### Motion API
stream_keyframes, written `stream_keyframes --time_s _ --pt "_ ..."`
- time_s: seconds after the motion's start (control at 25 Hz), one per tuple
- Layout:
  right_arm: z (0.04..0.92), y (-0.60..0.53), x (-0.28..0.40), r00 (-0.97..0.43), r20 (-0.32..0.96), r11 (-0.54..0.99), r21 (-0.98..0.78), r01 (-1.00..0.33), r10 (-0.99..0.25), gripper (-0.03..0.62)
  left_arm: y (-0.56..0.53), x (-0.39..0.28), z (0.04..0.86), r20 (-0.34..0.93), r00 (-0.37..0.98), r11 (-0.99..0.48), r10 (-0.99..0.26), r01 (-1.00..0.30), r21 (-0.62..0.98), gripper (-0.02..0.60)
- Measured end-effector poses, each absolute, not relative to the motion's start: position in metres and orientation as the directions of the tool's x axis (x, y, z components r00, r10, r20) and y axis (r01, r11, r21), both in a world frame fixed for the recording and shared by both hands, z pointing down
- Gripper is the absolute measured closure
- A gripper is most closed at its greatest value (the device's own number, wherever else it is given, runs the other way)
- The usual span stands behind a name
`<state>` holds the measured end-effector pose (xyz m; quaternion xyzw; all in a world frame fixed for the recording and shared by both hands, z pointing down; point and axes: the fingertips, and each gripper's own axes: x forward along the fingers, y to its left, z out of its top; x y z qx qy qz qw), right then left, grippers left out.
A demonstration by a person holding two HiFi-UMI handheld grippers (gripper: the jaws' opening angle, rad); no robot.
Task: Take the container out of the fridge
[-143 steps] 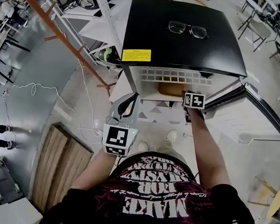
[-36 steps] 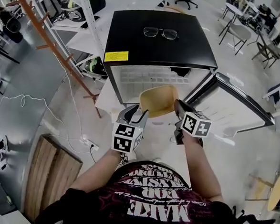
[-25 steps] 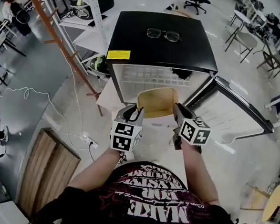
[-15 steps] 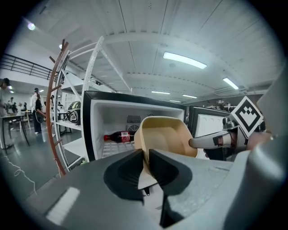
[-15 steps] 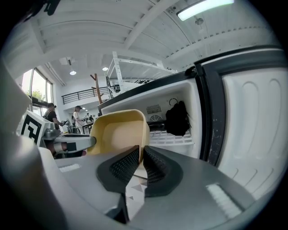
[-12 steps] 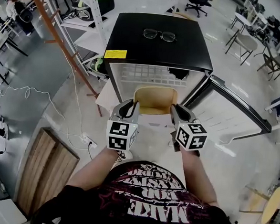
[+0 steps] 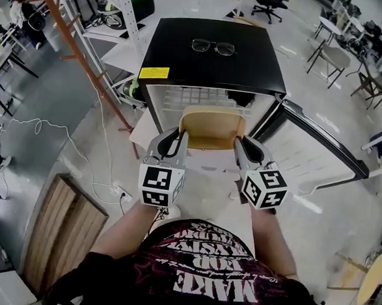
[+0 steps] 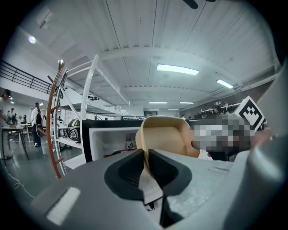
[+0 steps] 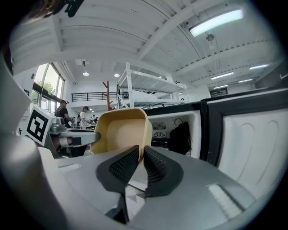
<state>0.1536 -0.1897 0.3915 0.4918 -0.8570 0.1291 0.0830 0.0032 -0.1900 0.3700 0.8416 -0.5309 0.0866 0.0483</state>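
A tan plastic container (image 7: pixel 212 126) hangs in the air in front of the open black mini fridge (image 7: pixel 214 59), held by both grippers. My left gripper (image 7: pixel 181 135) is shut on the container's left rim, and my right gripper (image 7: pixel 239 141) is shut on its right rim. In the left gripper view the container (image 8: pixel 168 138) rises just past the jaws, which pinch its thin edge (image 8: pixel 146 155). The right gripper view shows the container (image 9: pixel 120 131) the same way, its wall clamped between the pads (image 9: pixel 155 168). The container looks empty.
The fridge door (image 7: pixel 321 154) stands open to the right. A pair of glasses (image 7: pixel 213 47) lies on the fridge top. A dark object (image 9: pixel 180 137) sits inside the white fridge. A wooden pallet (image 7: pixel 74 232), cables and metal shelving (image 7: pixel 89 17) are on the left.
The right gripper pulled the container out of the fridge and the left gripper took its other rim. Over the last second both grippers levelled it and raised it slightly.
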Motion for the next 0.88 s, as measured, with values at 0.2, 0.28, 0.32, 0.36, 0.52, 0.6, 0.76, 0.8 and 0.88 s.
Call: stream_keyframes --time_s 0.2,0.28,0.32,0.36,0.52,0.6,0.76,0.8,0.88 --pt "0.372 -0.188 0.156 -0.508 0.241 0.5 -0.099 -0.86 -0.827 0.526 -0.188 0.006 0.351 0.156 0.423 -0.433 -0.893 -0.901 -0.036 0.546" --pt "0.361 -0.186 0.158 -0.508 0.225 0.504 -0.078 -0.86 -0.831 0.526 -0.187 0.007 0.342 0.138 0.428 -0.435 -0.893 -0.9 -0.025 0.546" --pt "0.356 -0.185 0.158 -0.509 0.217 0.507 -0.071 -0.859 -0.833 0.526 -0.186 0.008 0.338 0.13 0.429 -0.436 -0.894 -0.9 -0.025 0.546" --pt "0.352 -0.184 0.157 -0.511 0.209 0.51 -0.066 -0.858 -0.834 0.526 -0.186 0.007 0.334 0.123 0.429 -0.435 -0.895 -0.9 -0.027 0.548" --pt "0.342 -0.183 0.154 -0.528 0.188 0.525 -0.071 -0.848 -0.828 0.525 -0.185 0.004 0.321 0.092 0.426 -0.431 -0.9 -0.902 -0.041 0.549" --pt "0.339 -0.182 0.154 -0.536 0.181 0.531 -0.082 -0.844 -0.824 0.526 -0.183 0.004 0.317 0.08 0.424 -0.429 -0.902 -0.902 -0.052 0.549" --pt "0.329 -0.178 0.157 -0.543 0.166 0.54 -0.071 -0.839 -0.823 0.528 -0.177 0.007 0.306 0.05 0.426 -0.429 -0.903 -0.901 -0.069 0.549" --pt "0.326 -0.177 0.158 -0.544 0.161 0.542 -0.065 -0.838 -0.823 0.528 -0.176 0.007 0.303 0.042 0.427 -0.429 -0.903 -0.9 -0.072 0.549" --pt "0.32 -0.175 0.159 -0.548 0.153 0.546 -0.059 -0.836 -0.822 0.528 -0.174 0.008 0.296 0.03 0.426 -0.427 -0.904 -0.901 -0.076 0.551"
